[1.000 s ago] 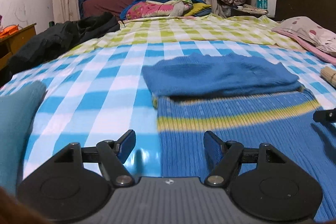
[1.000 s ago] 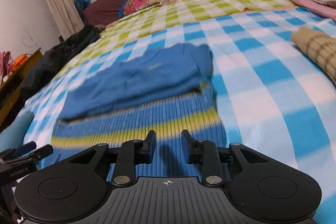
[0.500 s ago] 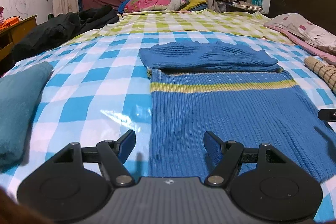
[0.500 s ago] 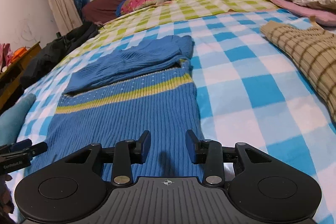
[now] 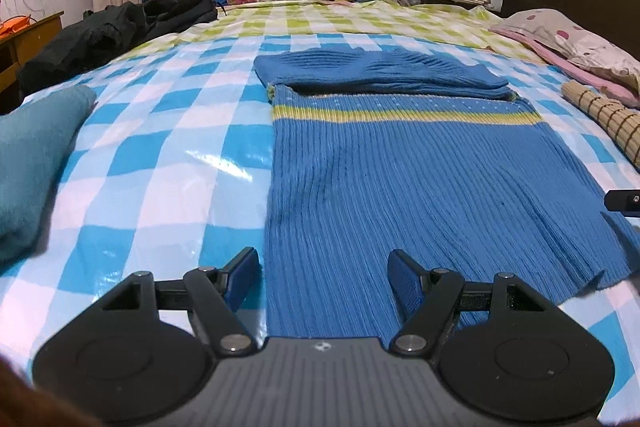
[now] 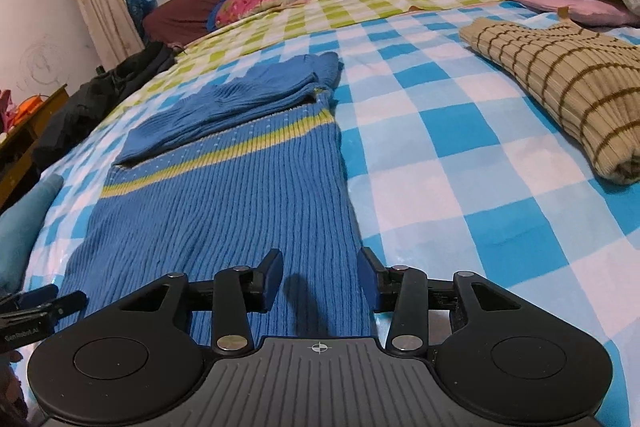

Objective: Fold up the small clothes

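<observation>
Blue-and-white checked bed cover (image 5: pixel 160 163) carries one blue ribbed knit sweater with a yellow stripe (image 5: pixel 420 179), its sleeves folded across the top; since a second ago both views have drawn back to its near hem. One left hand-held gripper (image 5: pixel 322 273) straddles the hem's 9 o'clock edge, jaws apart; one right hand-held gripper (image 6: pixel 322 277) straddles the 3 o'clock edge, now wider. One beige striped garment (image 6: pixel 560 83) lies at 2 o'clock, bare cover between.

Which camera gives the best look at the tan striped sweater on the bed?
The right wrist view: the tan striped sweater lies there nearly whole, folded beside the blue sweater. The left wrist view catches only its end at the right edge.
</observation>
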